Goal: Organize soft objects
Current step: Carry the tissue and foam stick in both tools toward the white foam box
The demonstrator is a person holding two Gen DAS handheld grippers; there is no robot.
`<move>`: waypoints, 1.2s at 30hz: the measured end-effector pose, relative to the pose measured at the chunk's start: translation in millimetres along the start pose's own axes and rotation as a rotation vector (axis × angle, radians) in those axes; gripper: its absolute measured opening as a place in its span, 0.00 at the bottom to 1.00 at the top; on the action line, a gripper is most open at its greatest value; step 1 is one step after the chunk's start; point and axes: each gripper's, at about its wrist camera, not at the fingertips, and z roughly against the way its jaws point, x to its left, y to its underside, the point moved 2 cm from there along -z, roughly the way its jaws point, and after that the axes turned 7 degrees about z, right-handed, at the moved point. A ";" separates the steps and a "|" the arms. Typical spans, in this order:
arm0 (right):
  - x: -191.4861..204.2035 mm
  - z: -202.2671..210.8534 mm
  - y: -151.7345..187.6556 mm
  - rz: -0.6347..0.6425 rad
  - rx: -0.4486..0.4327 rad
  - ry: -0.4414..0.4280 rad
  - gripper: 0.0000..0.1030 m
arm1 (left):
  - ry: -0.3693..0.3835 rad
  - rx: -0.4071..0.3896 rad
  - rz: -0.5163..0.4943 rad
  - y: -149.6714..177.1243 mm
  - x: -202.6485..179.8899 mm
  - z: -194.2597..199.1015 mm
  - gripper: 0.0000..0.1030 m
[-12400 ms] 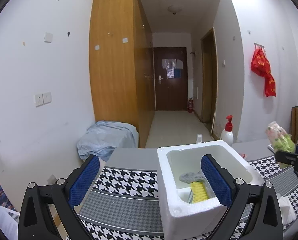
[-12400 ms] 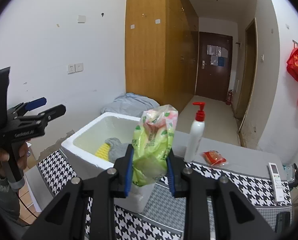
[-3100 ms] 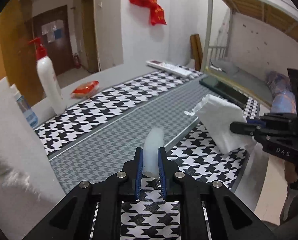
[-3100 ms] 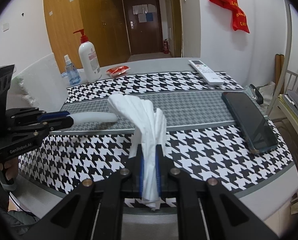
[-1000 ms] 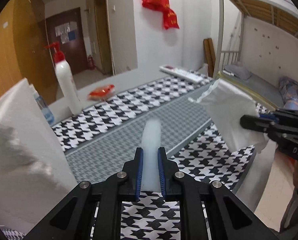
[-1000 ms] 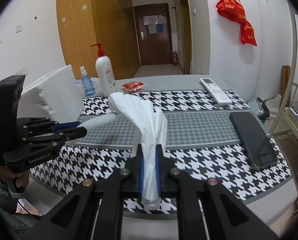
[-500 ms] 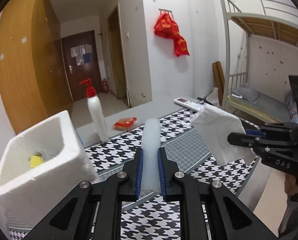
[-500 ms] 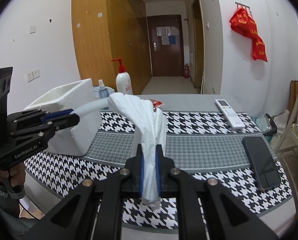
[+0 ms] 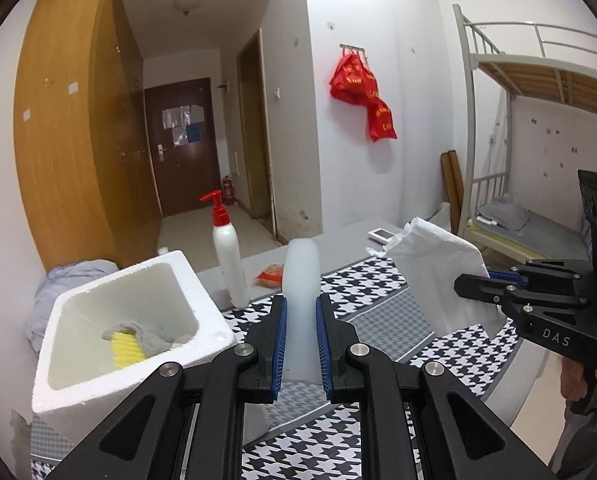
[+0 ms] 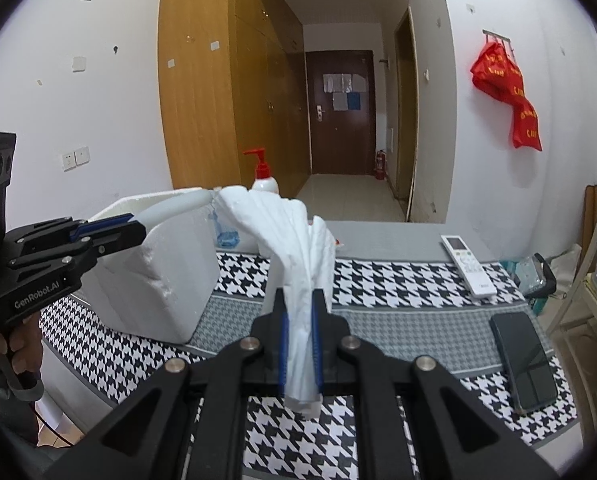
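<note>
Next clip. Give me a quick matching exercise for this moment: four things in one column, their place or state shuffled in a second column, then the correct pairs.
Things:
1. translucent tube
2. white cloth
3. yellow sponge
4. phone

Places:
A. flat on the tablecloth
B. clamped in the right gripper
C. inside the foam box
D. clamped in the left gripper

Pairs: 1-D, 2-B, 3-C, 4-A

"DAS" stands on the right claw [image 9: 478,286]; "GenRobot.AI", slightly blurred, on the left claw [image 10: 132,234].
</note>
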 end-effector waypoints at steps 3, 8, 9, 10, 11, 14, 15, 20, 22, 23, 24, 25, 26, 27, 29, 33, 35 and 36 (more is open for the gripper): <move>2.2 -0.2 -6.7 0.010 -0.012 -0.002 0.13 | -0.007 -0.017 0.007 -5.4 4.4 2.7 0.15; 7.2 -2.3 -16.5 0.025 -0.031 -0.017 0.13 | -0.021 -0.041 0.014 -13.2 8.8 8.7 0.15; 8.2 -2.7 -18.4 0.029 -0.035 -0.019 0.13 | -0.026 -0.045 0.015 -13.4 9.4 9.5 0.15; 9.1 -3.3 -20.6 0.032 -0.039 -0.021 0.13 | -0.031 -0.053 0.015 -15.1 10.5 11.1 0.15; 10.2 -3.9 -22.3 0.036 -0.042 -0.024 0.13 | -0.037 -0.058 0.015 -16.6 11.8 12.2 0.15; 12.8 -3.6 -28.2 0.045 -0.056 -0.031 0.13 | -0.055 -0.074 0.014 -19.4 16.1 14.9 0.15; 13.4 -4.0 -30.1 0.048 -0.062 -0.033 0.13 | -0.068 -0.080 0.012 -19.9 17.6 15.6 0.15; 20.1 -9.8 -41.4 0.058 -0.087 -0.066 0.13 | -0.120 -0.087 0.021 -23.4 30.8 20.3 0.15; 25.1 -12.8 -45.7 0.065 -0.094 -0.081 0.13 | -0.132 -0.092 0.031 -24.3 35.4 22.8 0.15; 27.9 -13.9 -47.7 0.071 -0.097 -0.088 0.13 | -0.143 -0.097 0.033 -24.3 38.0 24.6 0.15; 30.3 -14.8 -49.8 0.074 -0.102 -0.095 0.13 | -0.150 -0.100 0.034 -24.4 40.3 25.9 0.15; 33.2 -15.7 -51.9 0.078 -0.106 -0.104 0.13 | -0.155 -0.103 0.038 -24.7 41.7 26.6 0.15; 35.5 -16.6 -53.8 0.083 -0.109 -0.111 0.13 | -0.165 -0.107 0.043 -24.9 45.4 28.4 0.15; 38.5 -18.0 -56.0 0.089 -0.114 -0.123 0.13 | -0.175 -0.108 0.048 -25.5 48.5 29.6 0.15; 41.0 -20.4 -58.2 0.093 -0.117 -0.140 0.13 | -0.196 -0.111 0.061 -26.3 55.8 31.7 0.15; 49.7 -26.6 -64.4 0.106 -0.120 -0.176 0.13 | -0.236 -0.120 0.080 -27.8 68.9 33.5 0.15; 54.9 -29.0 -67.4 0.114 -0.119 -0.189 0.13 | -0.250 -0.118 0.096 -27.2 75.5 33.7 0.15; 58.2 -30.5 -69.0 0.120 -0.118 -0.197 0.13 | -0.257 -0.117 0.102 -27.1 78.8 33.6 0.15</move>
